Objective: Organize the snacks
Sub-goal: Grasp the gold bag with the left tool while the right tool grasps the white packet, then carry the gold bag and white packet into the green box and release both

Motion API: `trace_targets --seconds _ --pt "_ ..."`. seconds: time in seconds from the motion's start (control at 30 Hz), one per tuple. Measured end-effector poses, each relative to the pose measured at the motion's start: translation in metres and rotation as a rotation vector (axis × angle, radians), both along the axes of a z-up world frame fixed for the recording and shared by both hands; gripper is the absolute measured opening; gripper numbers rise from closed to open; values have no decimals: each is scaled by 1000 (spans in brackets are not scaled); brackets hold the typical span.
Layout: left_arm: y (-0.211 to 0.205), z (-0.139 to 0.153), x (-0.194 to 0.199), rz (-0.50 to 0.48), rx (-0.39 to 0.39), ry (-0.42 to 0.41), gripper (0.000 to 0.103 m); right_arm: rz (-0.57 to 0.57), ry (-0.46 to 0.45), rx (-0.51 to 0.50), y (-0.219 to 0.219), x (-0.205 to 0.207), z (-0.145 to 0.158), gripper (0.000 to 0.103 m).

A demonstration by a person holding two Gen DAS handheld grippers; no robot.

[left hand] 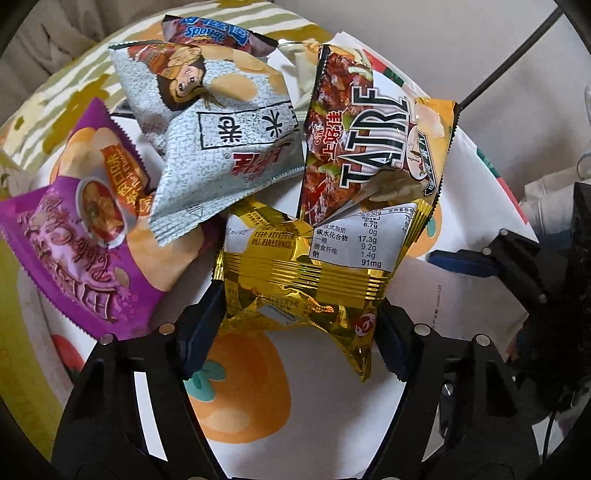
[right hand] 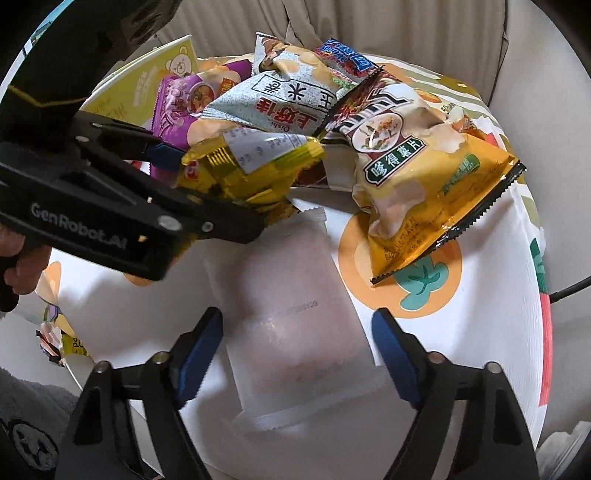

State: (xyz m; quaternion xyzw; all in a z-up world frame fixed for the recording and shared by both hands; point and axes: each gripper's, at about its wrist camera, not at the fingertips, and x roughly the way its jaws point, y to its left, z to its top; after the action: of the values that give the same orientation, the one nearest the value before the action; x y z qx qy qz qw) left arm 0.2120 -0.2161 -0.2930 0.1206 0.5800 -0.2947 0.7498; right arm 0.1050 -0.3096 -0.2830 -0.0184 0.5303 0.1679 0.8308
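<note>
My left gripper (left hand: pixel 297 332) is shut on a gold foil snack packet (left hand: pixel 306 273), holding it over a white fruit-print tray (left hand: pixel 280 424). The same packet (right hand: pixel 255 166) and left gripper (right hand: pixel 207 184) show in the right wrist view. My right gripper (right hand: pixel 295 354) is open, its fingers either side of a frosted pink-white packet (right hand: pixel 295 325) lying flat on the tray (right hand: pixel 480 332). Piled at the tray's far side are a purple chip bag (left hand: pixel 77 243), a grey-white bag (left hand: pixel 221 140), a yellow-brown chip bag (left hand: pixel 373 147) and a blue-red packet (left hand: pixel 218 33).
The yellow-brown chip bag (right hand: pixel 424 177) leans toward the right gripper's side. A yellow-green bear-print card (right hand: pixel 147 81) stands behind the pile. Beige curtains (right hand: pixel 369 22) hang behind. A dark cable (right hand: pixel 572 288) runs at the right. More packets (right hand: pixel 62 339) lie off the tray at the left.
</note>
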Motion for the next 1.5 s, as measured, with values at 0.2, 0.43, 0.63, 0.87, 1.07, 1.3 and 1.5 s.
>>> trace_targets --seconds 0.2,0.43,0.63,0.87,1.07,1.3,1.5 --pt "12 10 -8 7 -9 -6 70 18 -10 -10 4 4 0 67" --pt "23 26 -19 39 -28 -14 70 13 -22 -14 7 -1 3 63" --pt "23 36 -26 61 -49 -25 70 -13 -40 -6 3 -14 15 63" --pt "25 65 -44 93 -90 -60 70 -30 -71 -7 -3 -22 42 63" --pt "38 101 -64 146 -132 -121 70 -15 -112 -3 1 -33 74 63" --pt "80 156 -84 258 -182 -225 70 18 -166 13 11 -34 117 63" --pt "139 190 -82 353 -195 -315 70 57 -229 8 45 -14 164 63"
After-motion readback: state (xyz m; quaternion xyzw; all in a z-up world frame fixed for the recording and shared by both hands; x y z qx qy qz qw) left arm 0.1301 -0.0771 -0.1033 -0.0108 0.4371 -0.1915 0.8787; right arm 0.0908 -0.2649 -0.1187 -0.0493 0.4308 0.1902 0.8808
